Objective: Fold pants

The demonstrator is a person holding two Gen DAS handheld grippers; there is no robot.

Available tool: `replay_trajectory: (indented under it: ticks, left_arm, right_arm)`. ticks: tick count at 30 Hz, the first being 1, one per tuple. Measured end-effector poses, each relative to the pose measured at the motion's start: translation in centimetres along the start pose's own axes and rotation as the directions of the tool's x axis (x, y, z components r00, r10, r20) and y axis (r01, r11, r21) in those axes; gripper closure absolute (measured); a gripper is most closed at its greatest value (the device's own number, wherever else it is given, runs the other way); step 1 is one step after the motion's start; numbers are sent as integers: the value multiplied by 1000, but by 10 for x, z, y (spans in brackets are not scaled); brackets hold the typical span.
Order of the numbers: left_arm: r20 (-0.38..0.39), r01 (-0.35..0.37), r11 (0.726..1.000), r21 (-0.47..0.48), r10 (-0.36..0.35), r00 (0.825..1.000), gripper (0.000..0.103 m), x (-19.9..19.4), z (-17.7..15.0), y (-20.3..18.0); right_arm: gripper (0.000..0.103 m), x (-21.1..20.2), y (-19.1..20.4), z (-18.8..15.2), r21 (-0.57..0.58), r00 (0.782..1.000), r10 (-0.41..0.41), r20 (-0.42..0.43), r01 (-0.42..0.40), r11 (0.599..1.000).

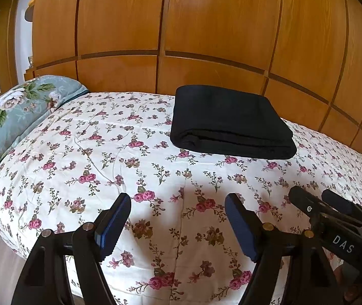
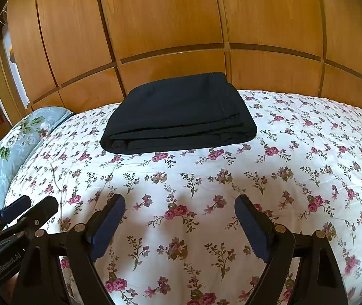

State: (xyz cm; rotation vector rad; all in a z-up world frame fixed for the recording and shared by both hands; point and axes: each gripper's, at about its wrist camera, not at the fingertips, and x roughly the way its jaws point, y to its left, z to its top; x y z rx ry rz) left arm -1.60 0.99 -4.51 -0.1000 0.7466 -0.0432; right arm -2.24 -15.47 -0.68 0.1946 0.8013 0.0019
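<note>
Your left hand-held gripper [image 1: 178, 202] and right hand-held gripper [image 2: 180, 202] hover side by side, jaws spread wide and empty, above the white rose-print bedspread [image 2: 295, 178]. Ahead of both, the black folded pants [image 2: 178, 117] lie flat, before the wooden panelled wardrobe [image 2: 168, 25].

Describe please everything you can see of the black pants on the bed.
The black pants are already folded into a flat, roughly rectangular bundle of several layers; the stacked edges show along the near side, and a stitched hem runs along the right side. The fabric looks soft, matte and fairly thick. The bundle lies flat on the floral bedspread, toward the far side, close to the wooden wall panels. Only the bedspread touches it; both grippers are open and well short of it.
</note>
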Motion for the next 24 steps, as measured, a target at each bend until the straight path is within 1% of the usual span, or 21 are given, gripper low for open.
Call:
replay_trajectory:
  ticks: [14,24]
  left_arm:
    - [-18,-4,1000,-1,4,1000,26,5,-1,0]
    - [-59,-15,1000,0,15,998,26,19,-2,-1]
  right_arm:
    - [15,4,0,-1,0,1000,0,-13,0,1000]
    - [15,13,-4,-2,11,999,-5,-31,5,1000]
